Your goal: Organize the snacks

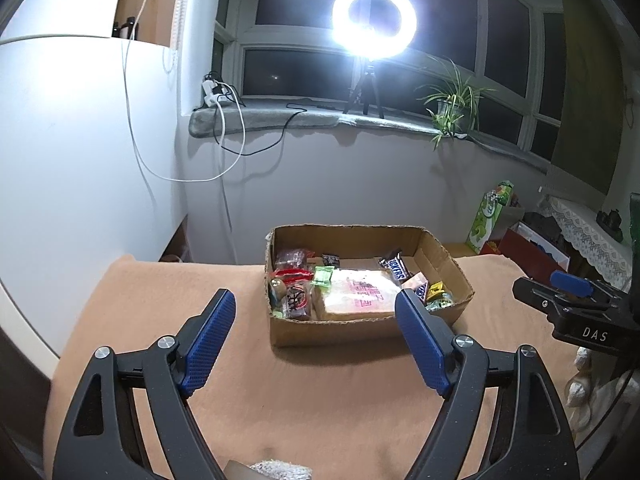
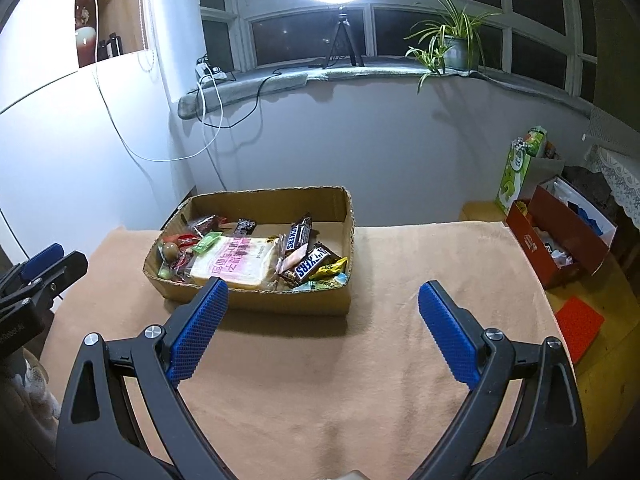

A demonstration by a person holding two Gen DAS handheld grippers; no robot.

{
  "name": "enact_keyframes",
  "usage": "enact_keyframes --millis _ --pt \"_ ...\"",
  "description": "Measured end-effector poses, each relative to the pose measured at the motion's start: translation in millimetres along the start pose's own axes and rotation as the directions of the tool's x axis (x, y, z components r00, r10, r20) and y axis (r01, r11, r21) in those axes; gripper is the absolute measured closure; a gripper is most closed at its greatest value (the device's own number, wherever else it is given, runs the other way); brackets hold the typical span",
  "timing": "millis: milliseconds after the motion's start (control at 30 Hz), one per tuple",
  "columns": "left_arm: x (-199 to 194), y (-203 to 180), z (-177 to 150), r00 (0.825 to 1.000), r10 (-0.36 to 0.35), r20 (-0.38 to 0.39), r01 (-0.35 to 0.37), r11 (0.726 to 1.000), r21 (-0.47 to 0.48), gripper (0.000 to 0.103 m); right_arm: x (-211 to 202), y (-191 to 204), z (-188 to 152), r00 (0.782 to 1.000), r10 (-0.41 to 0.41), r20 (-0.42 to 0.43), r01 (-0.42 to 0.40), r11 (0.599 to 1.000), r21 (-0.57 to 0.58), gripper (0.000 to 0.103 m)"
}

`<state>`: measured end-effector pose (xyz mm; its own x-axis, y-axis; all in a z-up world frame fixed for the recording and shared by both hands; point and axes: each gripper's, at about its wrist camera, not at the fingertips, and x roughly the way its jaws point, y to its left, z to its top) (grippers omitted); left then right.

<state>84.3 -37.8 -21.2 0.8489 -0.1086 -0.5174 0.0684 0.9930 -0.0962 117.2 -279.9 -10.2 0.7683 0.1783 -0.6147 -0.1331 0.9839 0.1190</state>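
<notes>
A shallow cardboard box (image 1: pixel 332 332) (image 2: pixel 256 306) stands on the tan cloth. It holds a wrapped loaf of sliced bread (image 1: pixel 356 294) (image 2: pixel 236 262), Snickers bars (image 1: pixel 396 268) (image 2: pixel 310 262), a red-wrapped snack (image 1: pixel 292 260) and several small candies. My left gripper (image 1: pixel 316 304) is open and empty, just short of the box's near wall. My right gripper (image 2: pixel 322 294) is open and empty, over the cloth at the box's near right corner. Each gripper shows at the edge of the other's view, the right one in the left wrist view (image 1: pixel 560 292) and the left one in the right wrist view (image 2: pixel 44 268).
The tan cloth (image 1: pixel 320 408) (image 2: pixel 400 360) covers the table. To the right stand a red box of items (image 2: pixel 560 240), a green carton (image 2: pixel 516 168) and an orange pad (image 2: pixel 578 328). A ring light (image 1: pixel 374 20) and a plant (image 2: pixel 452 44) are on the windowsill. Cables hang on the wall.
</notes>
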Motion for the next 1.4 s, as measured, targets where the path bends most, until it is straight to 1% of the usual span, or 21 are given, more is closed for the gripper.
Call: enact_keyframes --millis 633,1400 --pt "-4.9 7.2 -2.4 1.0 0.005 -0.003 -0.005 1.0 -0.024 0.021 -3.2 9.5 2.2 1.0 -0.006 0.02 0.007 1.0 -0.023 0.005" --pt "-0.8 4.7 -5.3 1.0 -0.001 -0.02 0.0 1.0 -0.027 0.021 3.9 8.1 -0.9 1.0 -0.004 0.001 0.004 1.0 -0.03 0.005"
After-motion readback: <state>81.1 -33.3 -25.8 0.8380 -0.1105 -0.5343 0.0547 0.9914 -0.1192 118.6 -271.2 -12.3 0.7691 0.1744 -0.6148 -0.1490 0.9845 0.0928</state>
